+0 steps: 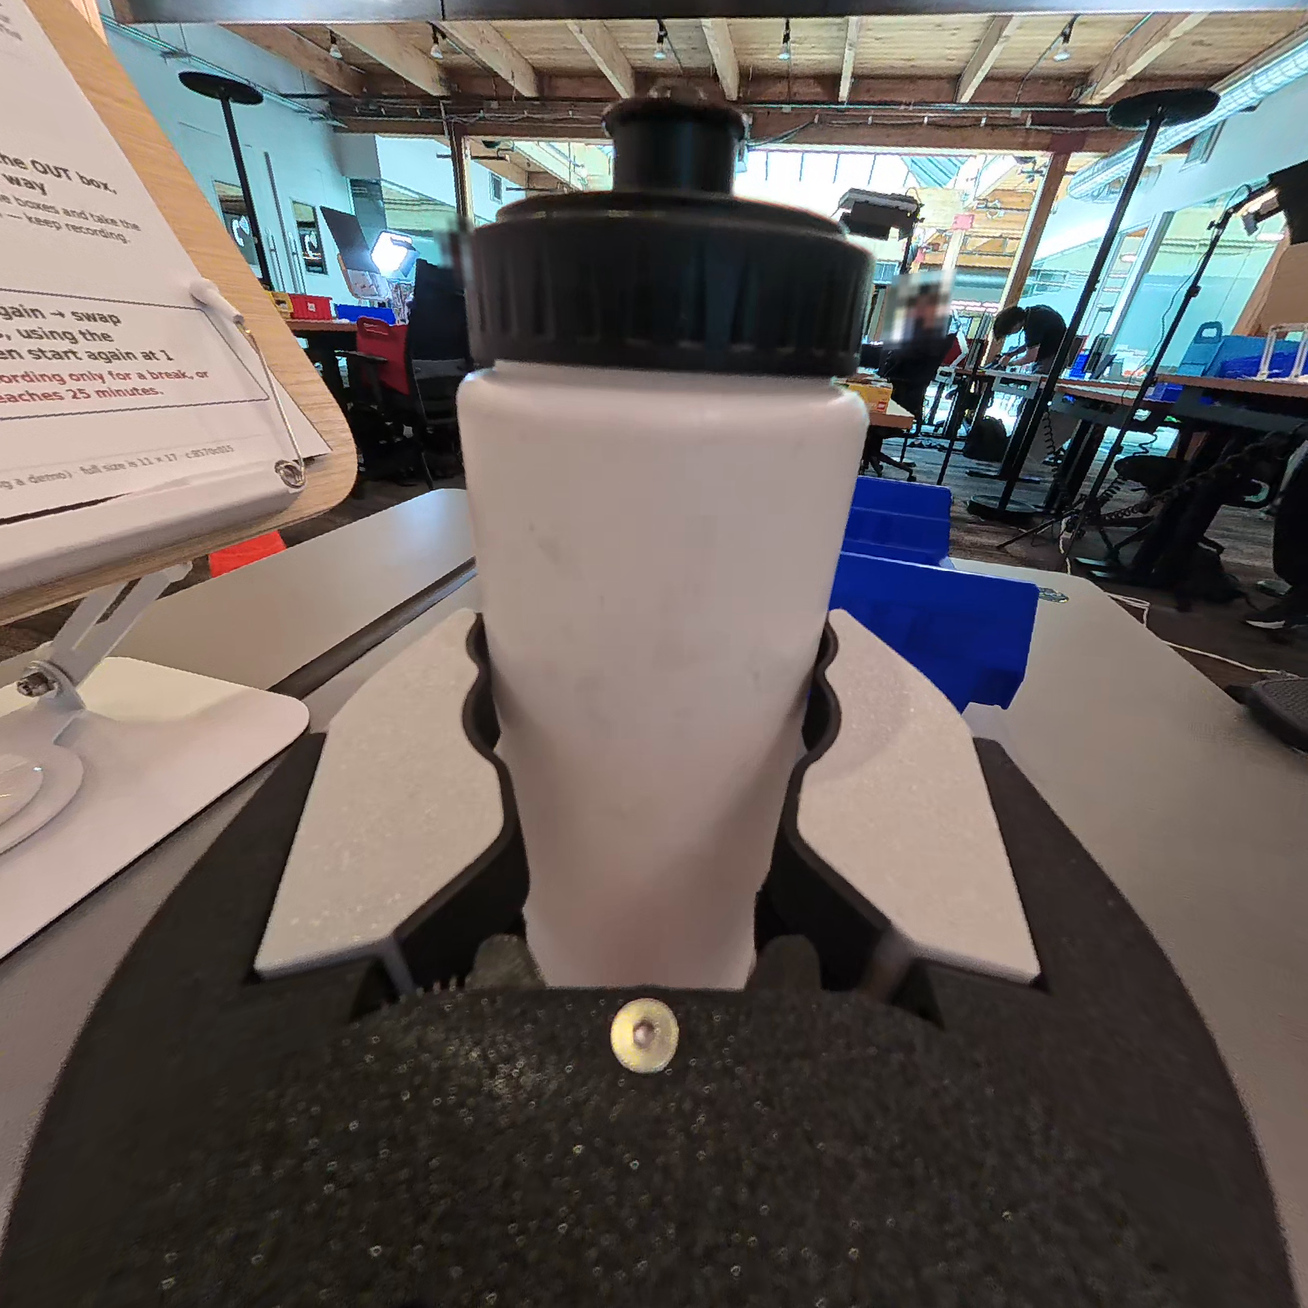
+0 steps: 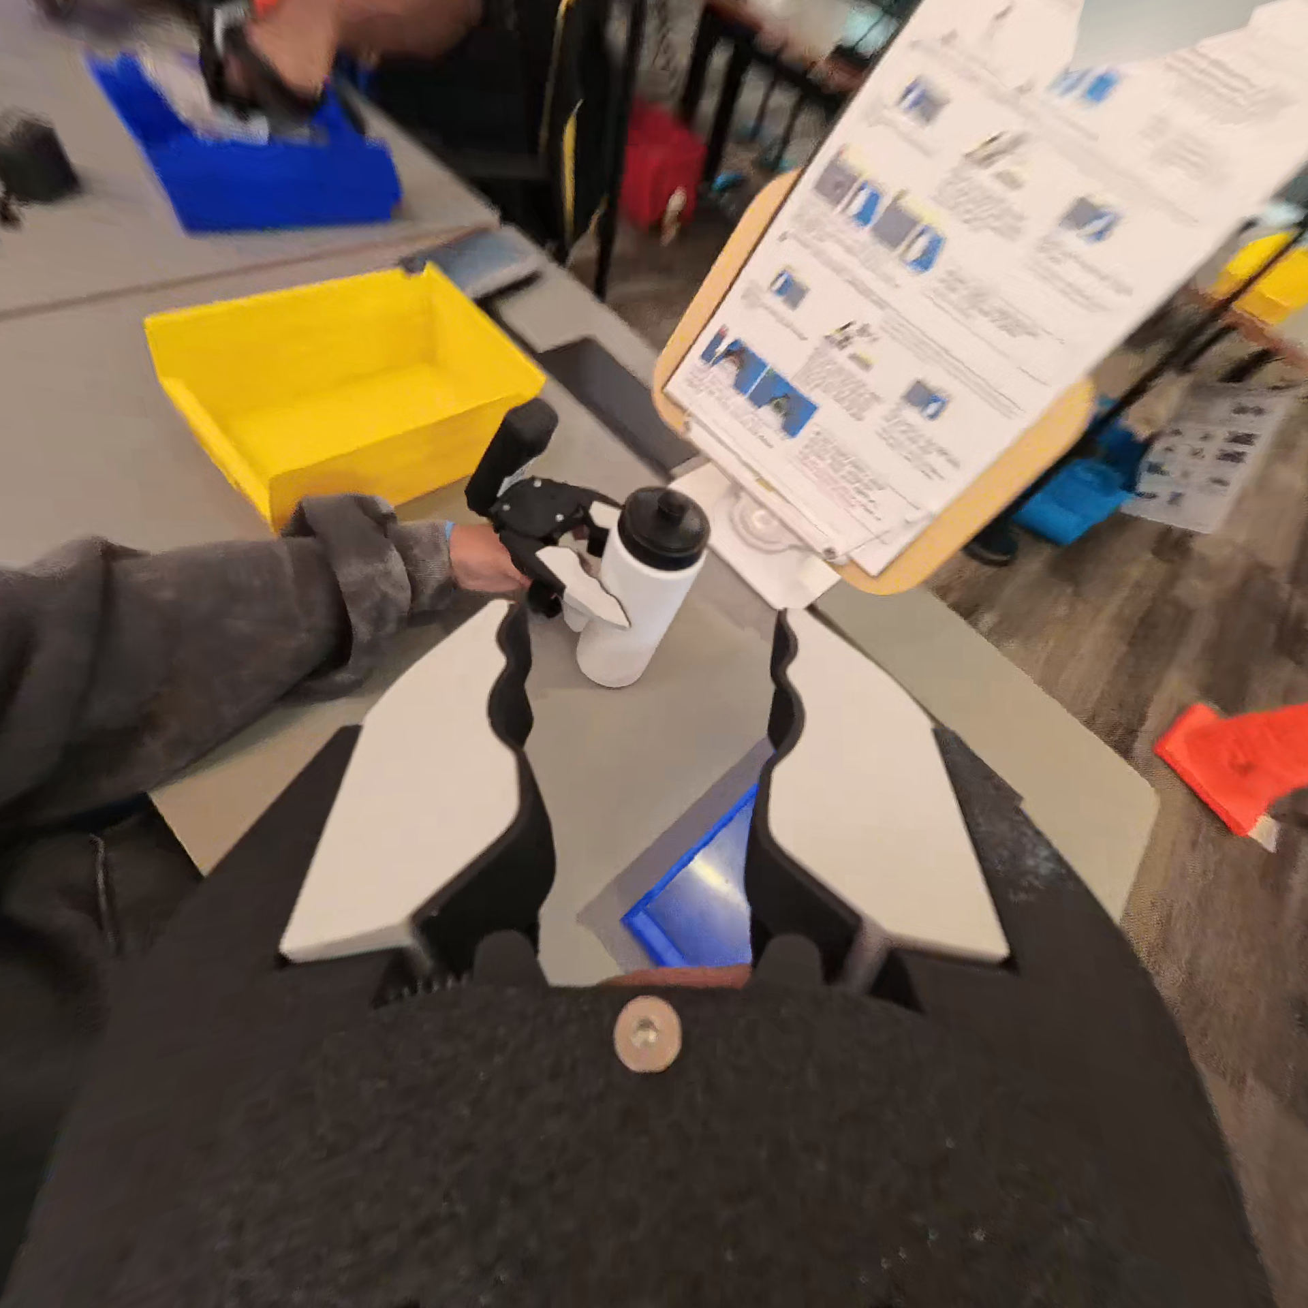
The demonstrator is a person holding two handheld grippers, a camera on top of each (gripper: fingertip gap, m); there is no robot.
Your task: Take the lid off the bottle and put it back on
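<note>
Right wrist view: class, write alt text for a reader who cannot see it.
An open right gripper points at a white bottle with its black lid on, held on a grey table by the left gripper. A yellow bin sits behind.

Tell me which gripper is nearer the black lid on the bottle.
Left. The left gripper is clamped on the white bottle body just below the black lid. The right gripper is open, empty, and set back from the bottle.

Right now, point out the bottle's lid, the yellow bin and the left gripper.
lid (image 1: 669, 283): left wrist view, ribbed black side.
yellow bin (image 2: 340, 396): right wrist view, inner floor.
left gripper (image 1: 655, 708): left wrist view, midway between fingertips, on the bottle it clamps.
</note>
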